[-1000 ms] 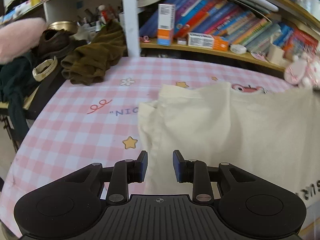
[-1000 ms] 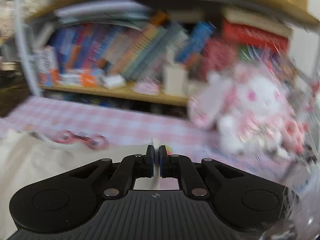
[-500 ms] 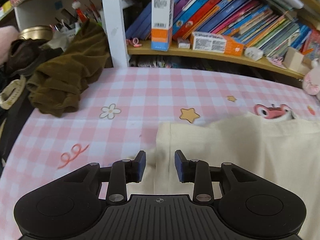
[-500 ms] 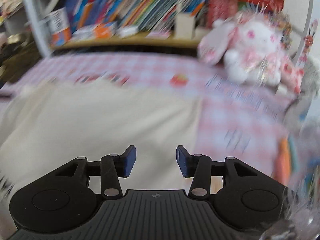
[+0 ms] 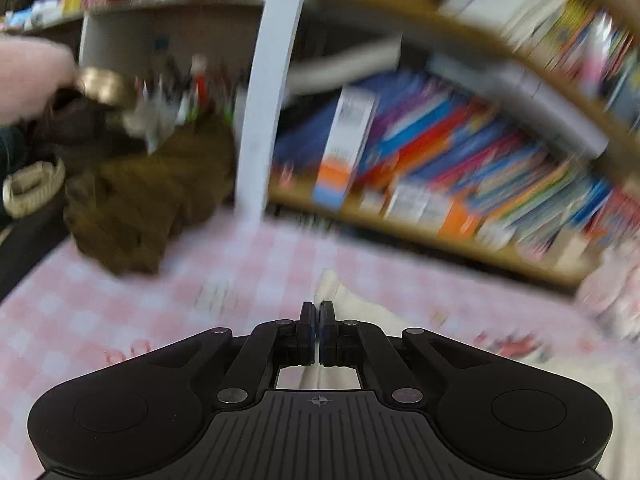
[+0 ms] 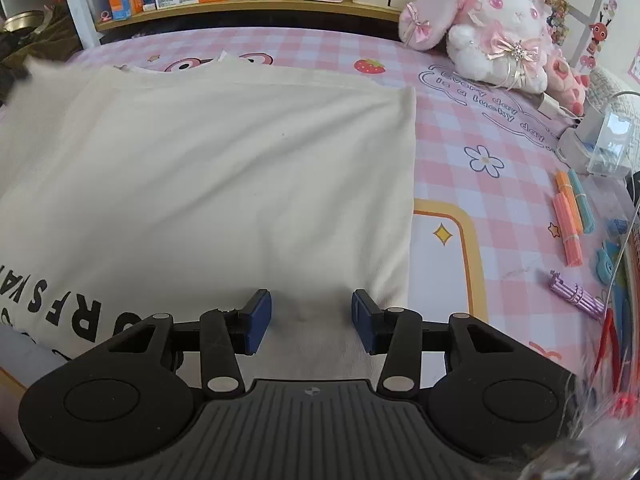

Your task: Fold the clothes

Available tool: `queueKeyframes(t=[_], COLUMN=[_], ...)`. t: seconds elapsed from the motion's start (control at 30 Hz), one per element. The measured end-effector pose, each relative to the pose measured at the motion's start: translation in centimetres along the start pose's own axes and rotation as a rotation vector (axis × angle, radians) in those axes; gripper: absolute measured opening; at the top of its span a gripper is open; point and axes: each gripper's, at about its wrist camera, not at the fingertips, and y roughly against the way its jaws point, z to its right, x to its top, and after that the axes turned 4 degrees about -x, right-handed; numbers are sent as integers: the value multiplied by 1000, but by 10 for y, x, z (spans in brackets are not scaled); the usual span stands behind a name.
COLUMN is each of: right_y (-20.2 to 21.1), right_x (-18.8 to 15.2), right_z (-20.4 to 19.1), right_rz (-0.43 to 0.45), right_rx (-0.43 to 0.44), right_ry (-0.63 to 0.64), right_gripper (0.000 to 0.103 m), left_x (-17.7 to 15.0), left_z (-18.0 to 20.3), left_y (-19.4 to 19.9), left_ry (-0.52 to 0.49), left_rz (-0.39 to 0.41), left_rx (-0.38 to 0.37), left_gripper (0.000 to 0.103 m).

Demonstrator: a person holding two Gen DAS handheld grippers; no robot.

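Note:
A cream T-shirt (image 6: 224, 168) with black lettering lies spread on the pink checked tablecloth (image 6: 480, 120). My right gripper (image 6: 311, 316) is open and empty, low over the shirt's near right part, close to its right edge. My left gripper (image 5: 318, 312) is shut on the cream T-shirt (image 5: 344, 296); a fold of the cloth sticks up between its fingertips. The left wrist view is blurred by motion. In the right wrist view the shirt's far left corner (image 6: 40, 70) is lifted and blurred.
A bookshelf (image 6: 248, 2) runs along the table's far side. A brown garment (image 5: 152, 204) lies at the far left. A pink and white plush rabbit (image 6: 492, 28) sits at the far right. Coloured stick bundles (image 6: 568, 220) and a clear box (image 6: 608, 144) lie at the right.
My left gripper has shut on the shirt's far left edge and is moving with it. My right gripper, which let go and opened earlier, has dropped lower over the shirt.

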Motion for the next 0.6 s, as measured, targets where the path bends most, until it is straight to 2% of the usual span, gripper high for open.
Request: queueKeyframes(t=[0.03, 0.07, 0.13, 0.2, 0.27, 0.33, 0.4, 0.43, 0.5, 0.6], right_y=[0, -1, -2, -3, -3, -3, -2, -2, 0, 1], right_x=[0, 2, 4, 6, 7, 7, 6, 5, 2, -1], right_z=[-1, -1, -1, -2, -3, -4, -5, -5, -5, -6], right_rz=[-2, -7, -18, -24, -30, -33, -27, -22, -12, 6], right_rx=[-3, -4, -6, -11, -15, -23, -31, -34, -37, -41], right_ry=[0, 4, 16, 23, 30, 34, 26, 17, 1, -23], right_gripper=[42, 42, 42, 43, 43, 44, 44, 44, 44, 44], left_x=[1, -1, -7, -9, -7, -7, -15, -20, -35, -60], left_z=[-4, -11, -25, -34, -44, -54, -61, -58, -53, -47], left_y=[-4, -18, -51, -57, -34, -6, 24, 37, 57, 79], left_ry=[-12, -7, 13, 25, 74, 119, 136, 141, 150, 165], left_rz=[-16, -74, -213, -239, -173, -102, -64, -64, -92, -147], left_rx=[2, 22, 120, 180, 126, 45, -29, -42, -64, -83], left_gripper=[1, 2, 3, 6, 9, 26, 41, 47, 50, 65])
